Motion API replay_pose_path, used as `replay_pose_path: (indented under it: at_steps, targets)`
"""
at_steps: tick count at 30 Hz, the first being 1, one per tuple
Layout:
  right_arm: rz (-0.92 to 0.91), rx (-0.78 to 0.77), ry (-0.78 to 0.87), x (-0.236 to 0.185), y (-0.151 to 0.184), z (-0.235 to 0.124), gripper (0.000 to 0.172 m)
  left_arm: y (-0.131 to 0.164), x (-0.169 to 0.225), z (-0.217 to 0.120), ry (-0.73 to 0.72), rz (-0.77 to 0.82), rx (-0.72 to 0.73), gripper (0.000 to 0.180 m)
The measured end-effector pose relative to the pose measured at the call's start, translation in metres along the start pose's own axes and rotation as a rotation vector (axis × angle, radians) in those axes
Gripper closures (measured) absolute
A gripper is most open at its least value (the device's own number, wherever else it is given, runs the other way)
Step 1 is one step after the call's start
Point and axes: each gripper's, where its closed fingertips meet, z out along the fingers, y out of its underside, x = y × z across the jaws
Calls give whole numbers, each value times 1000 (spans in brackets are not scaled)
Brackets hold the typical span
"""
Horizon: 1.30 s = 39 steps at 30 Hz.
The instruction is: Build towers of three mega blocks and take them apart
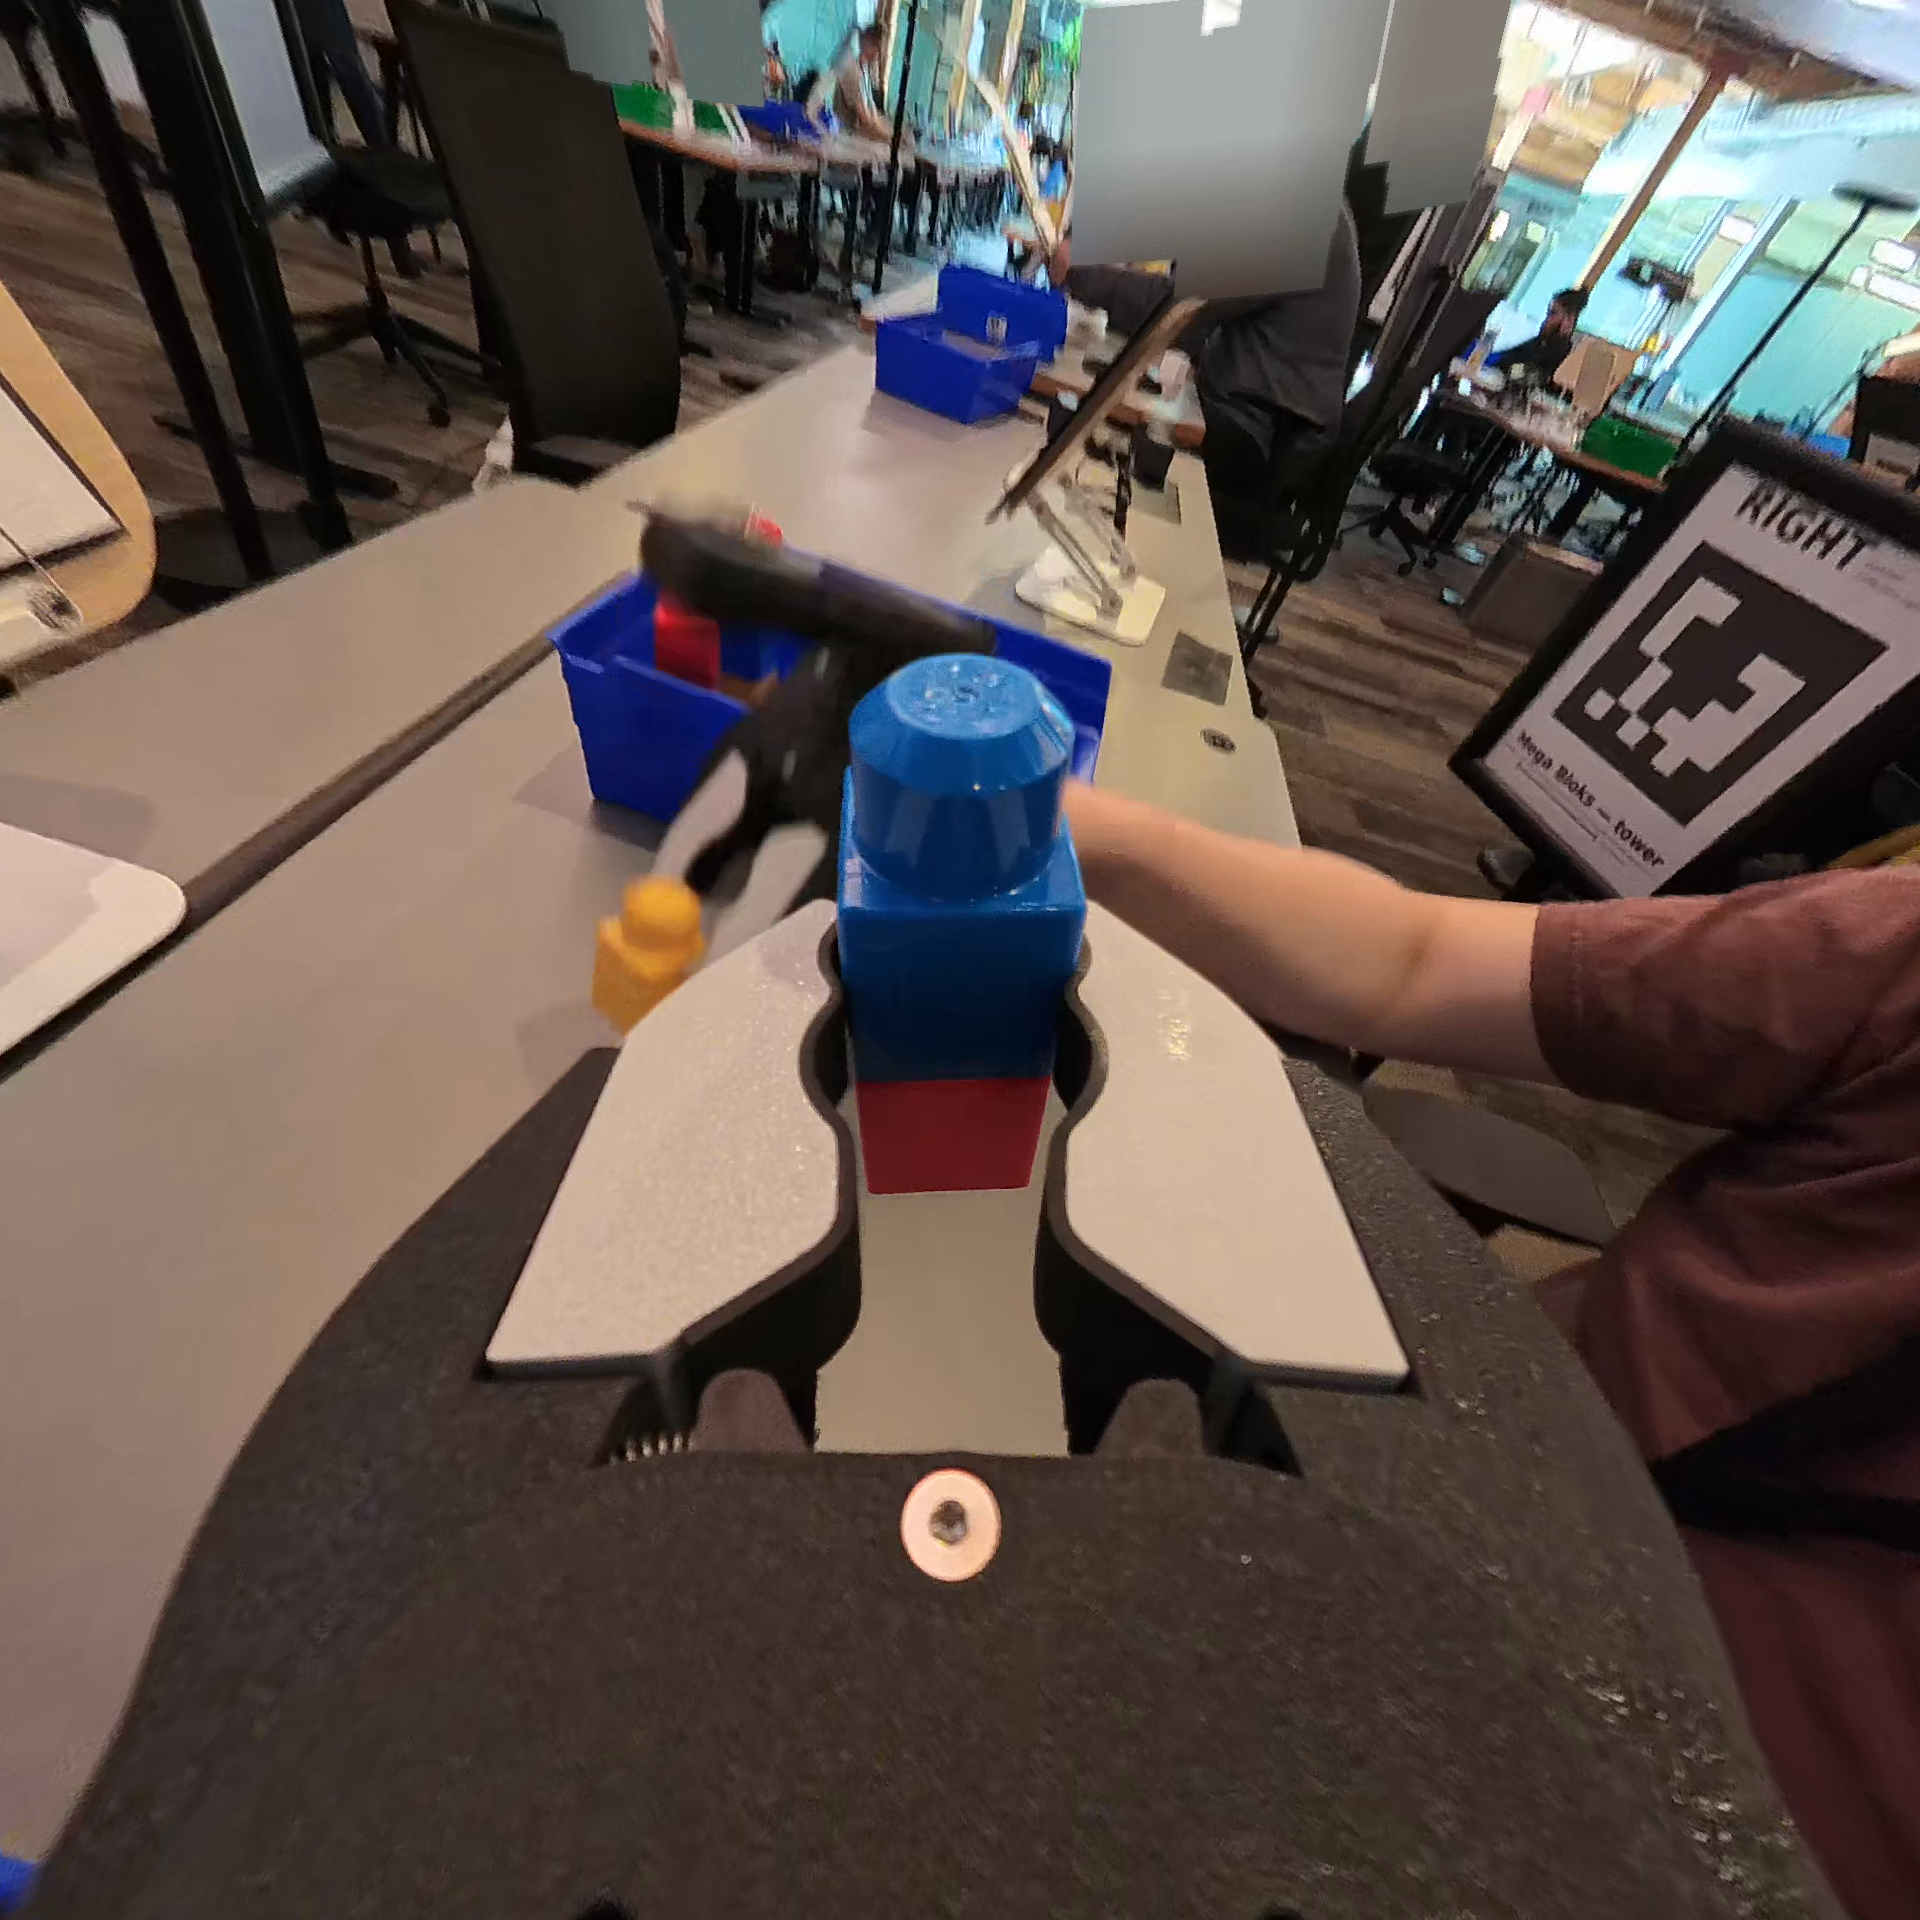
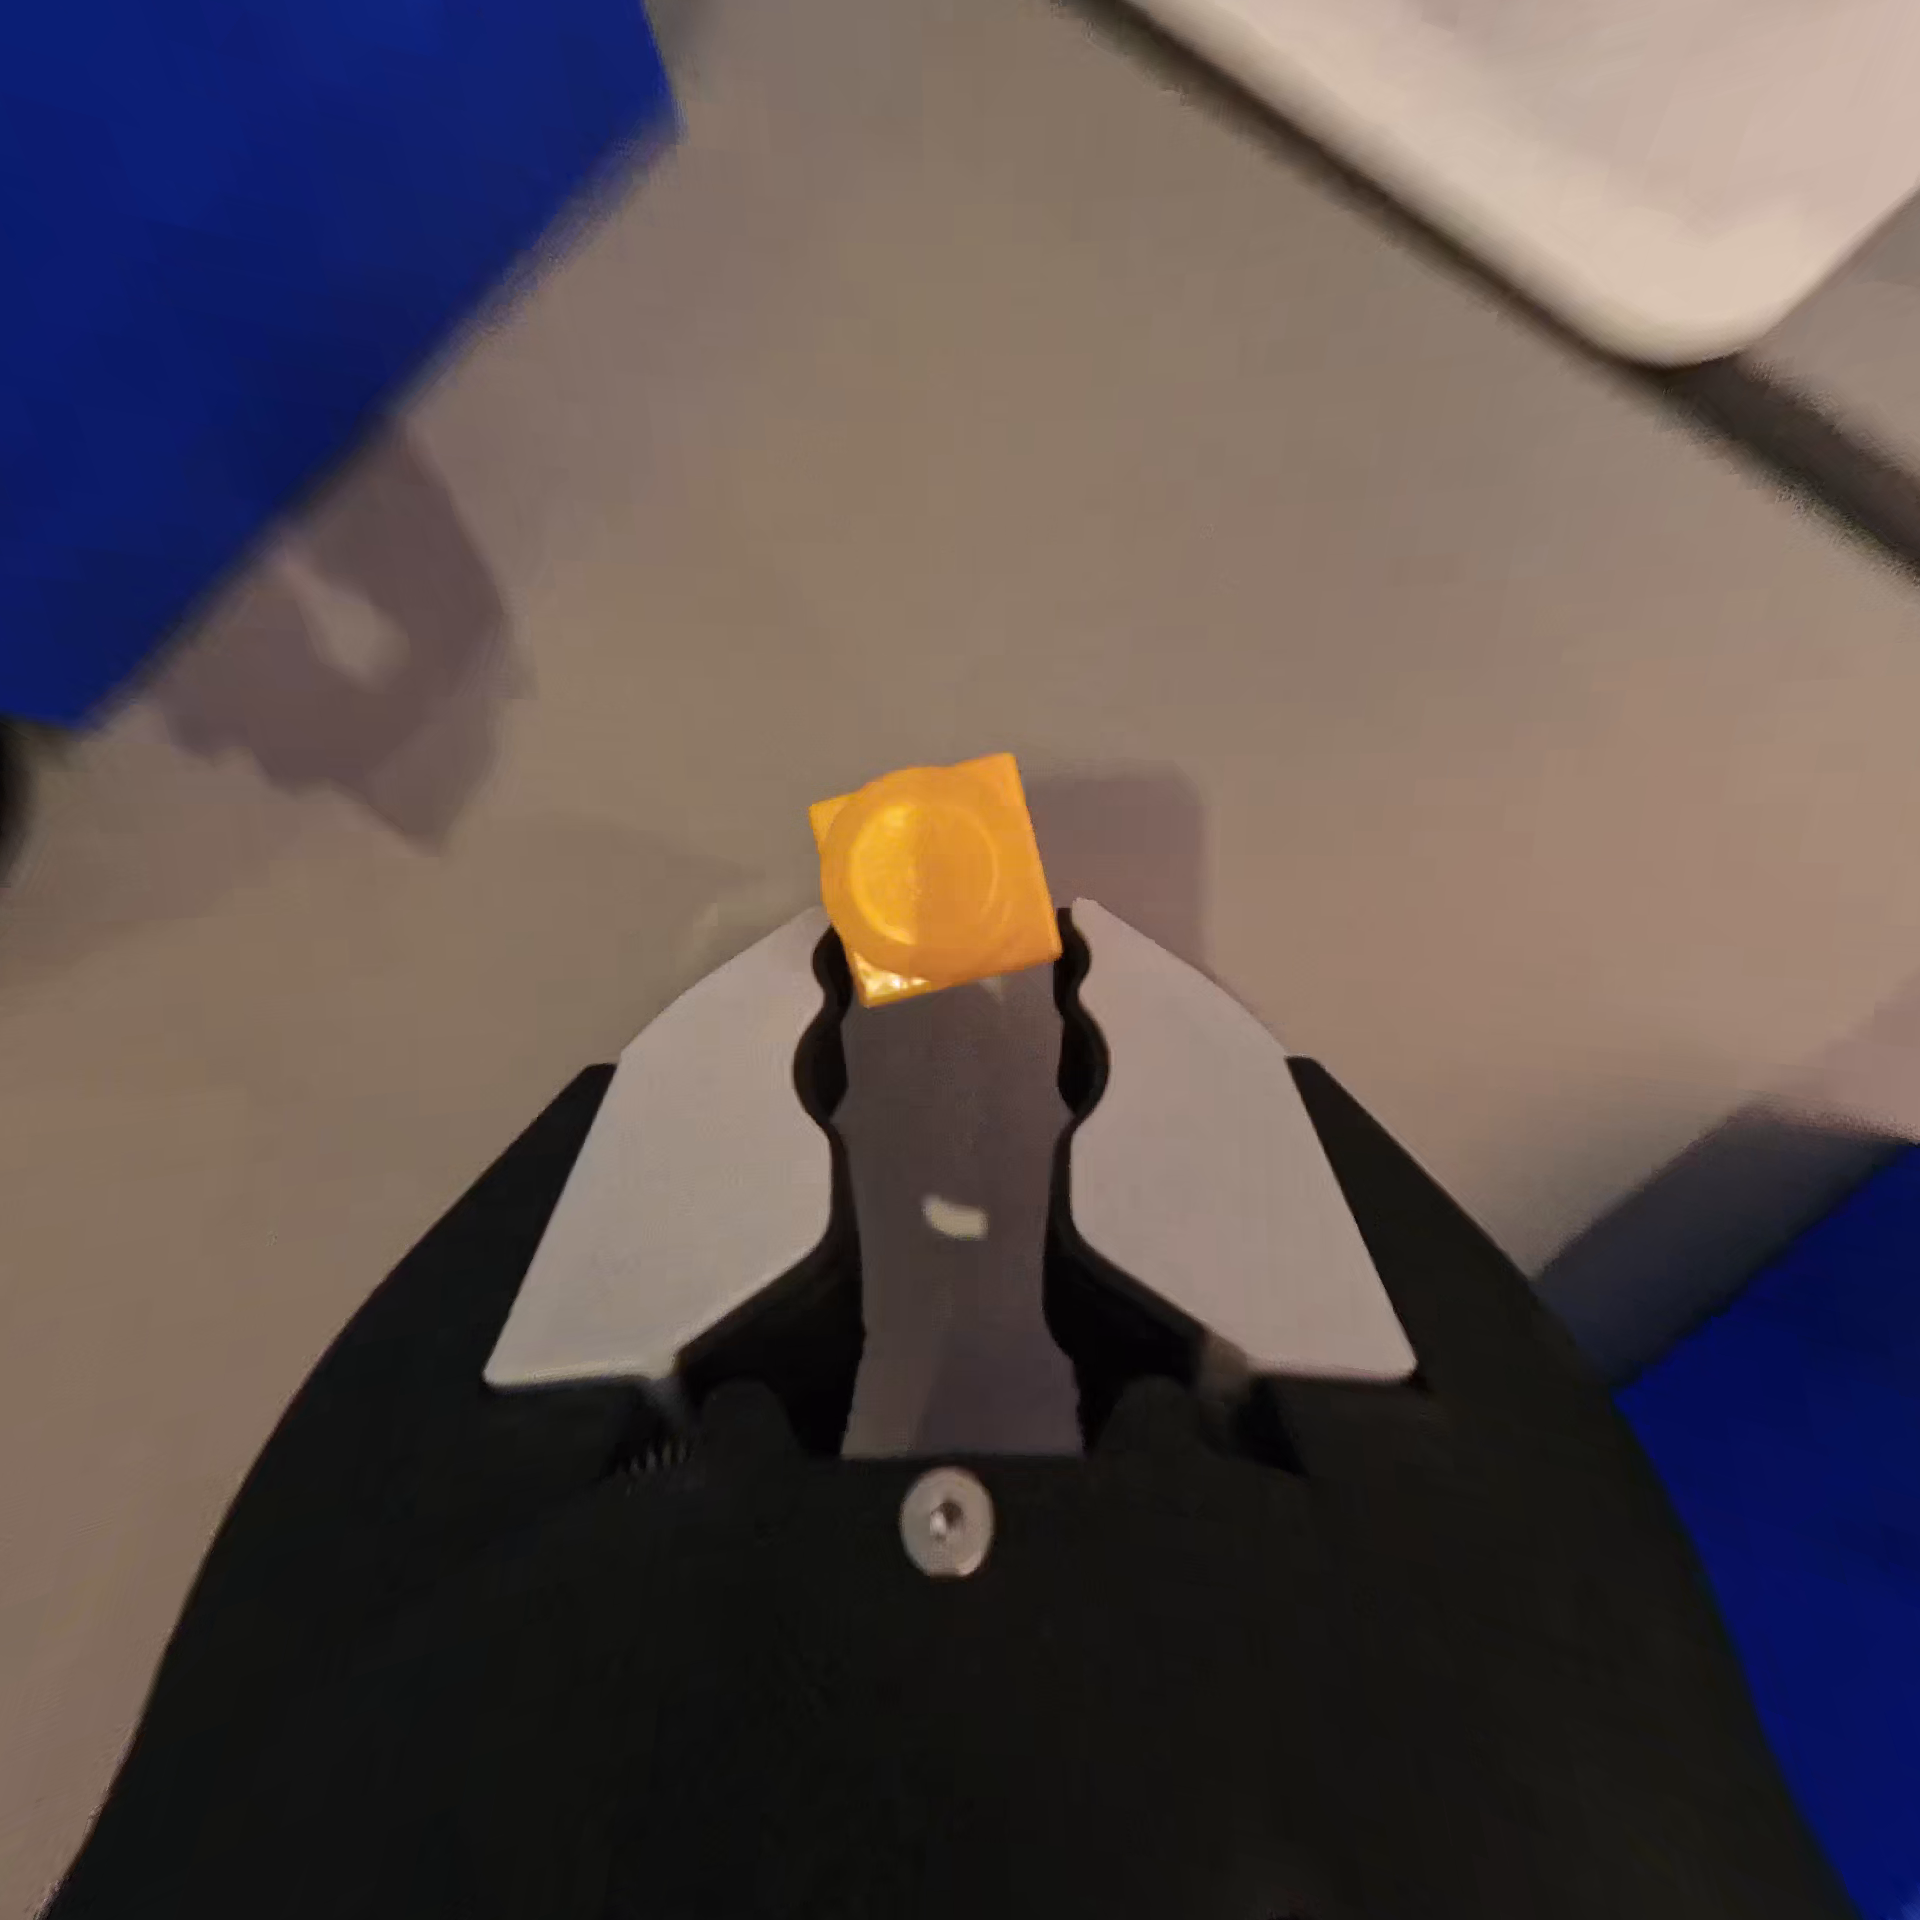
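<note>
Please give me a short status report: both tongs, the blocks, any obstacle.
Left tongs clamped on blue block, stacked on red block. Right tongs closing around orange block on table, contact unclear. Nothing blocking.

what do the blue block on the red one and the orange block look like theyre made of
Blue single-stud block stacked on the red block: looks like hard glossy plastic, with bright highlights on the stud and crisp moulded edges. Orange single-stud block: probably the same plastic, slightly translucent and shiny, though blur leaves this less certain.

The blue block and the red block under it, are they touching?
Touching. The left wrist view shows the blue block sitting directly on the red block, their faces meeting with no gap.
</note>
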Motion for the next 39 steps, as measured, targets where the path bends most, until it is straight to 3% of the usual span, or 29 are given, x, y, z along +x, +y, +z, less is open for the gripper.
replay_pose_path:
  at_steps: [2,5,9,16,21,26,33,39]
  targets:
    - [-12,181,-93,-19,-36,-39,133,18,-1,7,2,-17,-108,144]
    - [-87,394,-374,-68,-69,-106,134,44,1,23,30,-30,-248,144]
    - [-147,407,-681,-117,-64,-152,134,66,12,48,91,-35,-335,144]
    - [-305,134,-662,-133,-24,-120,133,89,26,62,146,1,-450,144]
    - [-451,-24,-636,-140,6,-111,133,118,38,61,193,42,-613,144]
    - [-384,195,-716,-152,-28,-122,132,91,45,67,239,-38,-464,144]
    - [-221,520,-823,-162,-77,-131,132,53,32,56,189,-40,-254,144]
    - [-128,526,-817,-157,-82,-128,133,50,24,57,137,-4,-237,144]
